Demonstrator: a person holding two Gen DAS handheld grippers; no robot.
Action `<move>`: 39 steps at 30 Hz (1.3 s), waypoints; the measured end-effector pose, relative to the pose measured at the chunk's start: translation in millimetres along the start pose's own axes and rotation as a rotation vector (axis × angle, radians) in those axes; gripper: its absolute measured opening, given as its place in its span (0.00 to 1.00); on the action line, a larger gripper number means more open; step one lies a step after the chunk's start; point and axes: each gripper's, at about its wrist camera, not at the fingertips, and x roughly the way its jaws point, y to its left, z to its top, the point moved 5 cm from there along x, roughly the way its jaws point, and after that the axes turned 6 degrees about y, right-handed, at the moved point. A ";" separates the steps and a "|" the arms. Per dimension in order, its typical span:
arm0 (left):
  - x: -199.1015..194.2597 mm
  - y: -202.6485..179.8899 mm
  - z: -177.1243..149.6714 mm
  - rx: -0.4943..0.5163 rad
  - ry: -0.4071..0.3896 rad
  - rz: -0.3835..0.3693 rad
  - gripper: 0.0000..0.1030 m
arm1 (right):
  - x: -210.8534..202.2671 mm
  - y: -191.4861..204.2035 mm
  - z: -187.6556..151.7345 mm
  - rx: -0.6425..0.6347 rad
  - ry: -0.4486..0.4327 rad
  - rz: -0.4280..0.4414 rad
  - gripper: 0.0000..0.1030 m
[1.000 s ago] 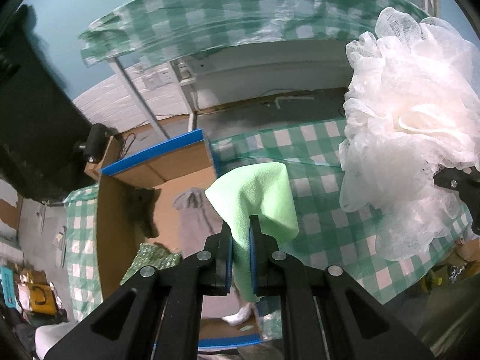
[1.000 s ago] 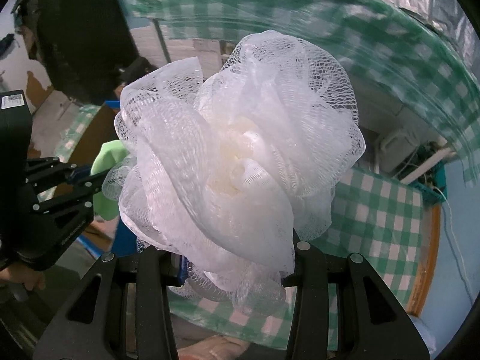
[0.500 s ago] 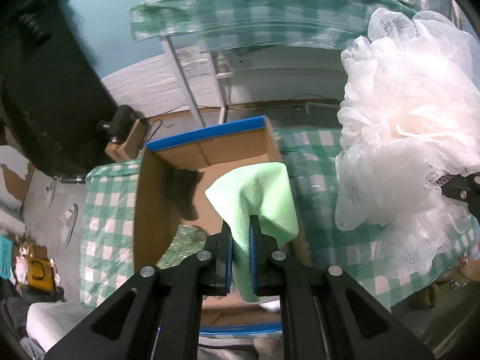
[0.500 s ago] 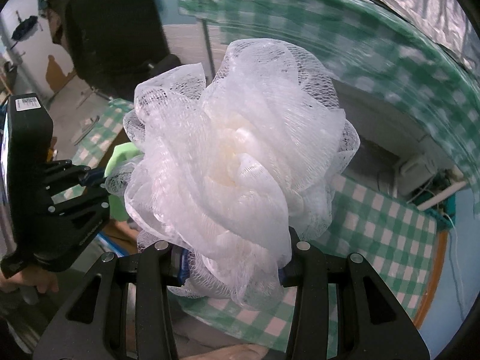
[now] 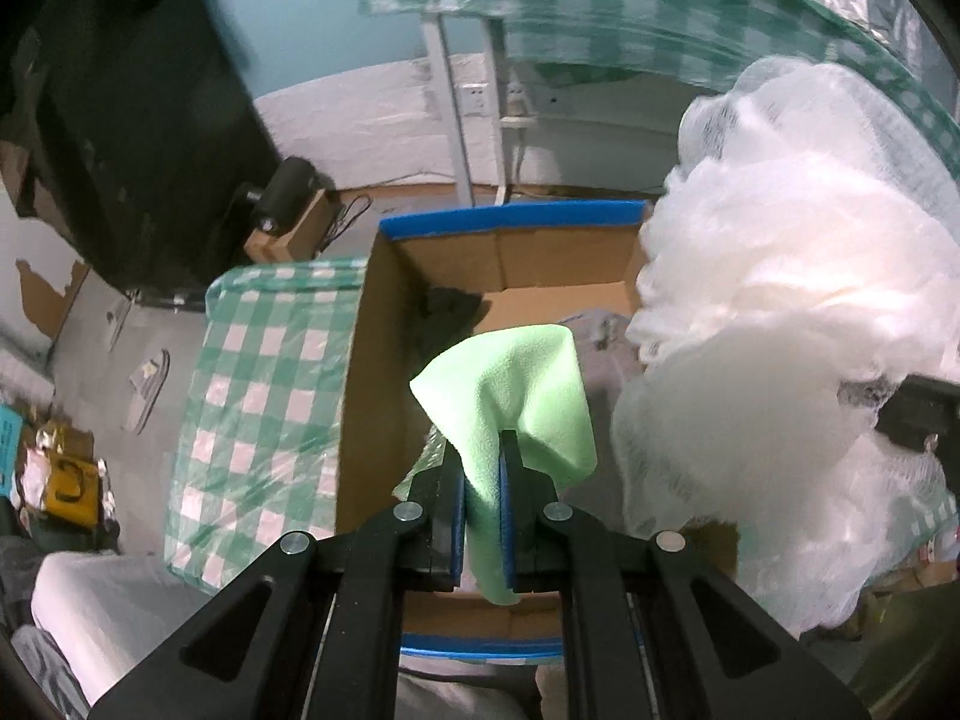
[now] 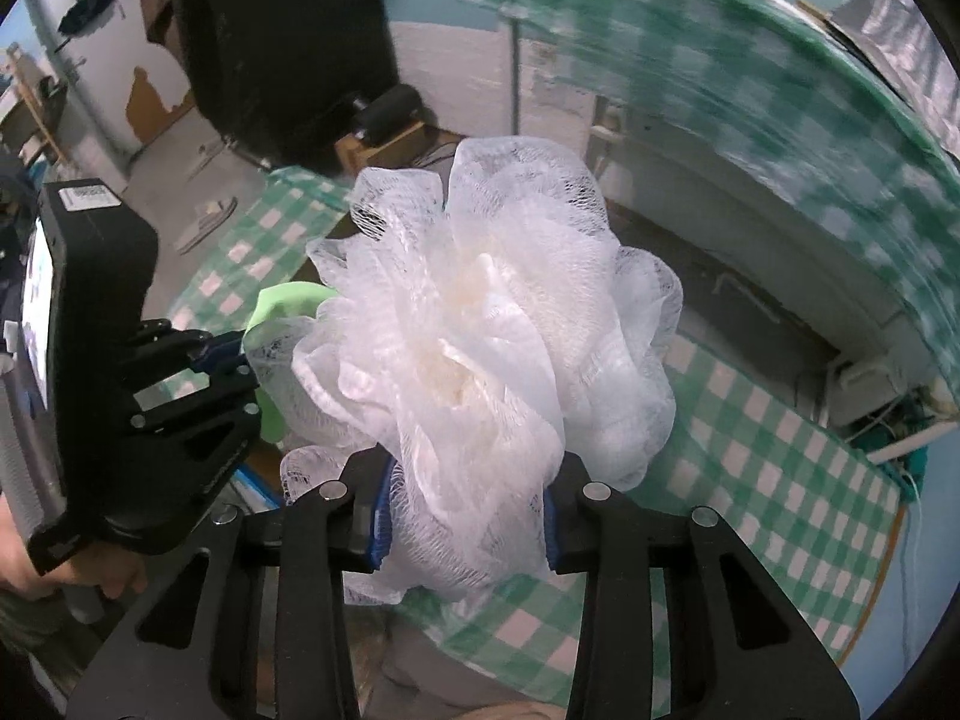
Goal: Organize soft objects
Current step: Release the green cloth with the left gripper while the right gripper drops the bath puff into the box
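Note:
My left gripper (image 5: pixel 481 450) is shut on a light green cloth (image 5: pixel 516 390) and holds it above an open cardboard box (image 5: pixel 360 372) with blue tape on its rim. My right gripper (image 6: pixel 467 480) is shut on a big white mesh bath pouf (image 6: pixel 492 348), held in the air just right of the box; the pouf fills the right of the left wrist view (image 5: pixel 792 324). The left gripper (image 6: pixel 234 360) and the green cloth (image 6: pixel 282 312) show at the left of the right wrist view. A grey garment (image 5: pixel 606 354) lies inside the box.
The box stands on a low table with a green-and-white checked cover (image 5: pixel 258 396). A higher checked table (image 6: pixel 750 96) is behind. A black cabinet (image 5: pixel 120 120) stands at the left. Floor clutter (image 5: pixel 66 480) lies at the far left.
Both grippers have swung left with their loads. The box has moved from the left of the left wrist view to its middle, under the green cloth. The pouf now overlaps the box's right side.

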 end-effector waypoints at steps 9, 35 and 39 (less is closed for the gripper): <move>20.9 28.4 -9.9 -0.048 0.041 0.020 0.09 | 27.1 33.8 15.0 -0.037 0.048 0.009 0.30; 13.2 40.2 -9.1 -0.083 0.027 0.047 0.73 | 15.5 28.3 26.5 0.018 -0.005 -0.023 0.72; 1.4 36.5 -7.4 -0.080 -0.002 0.037 0.77 | 2.7 23.1 23.8 0.046 -0.030 -0.013 0.73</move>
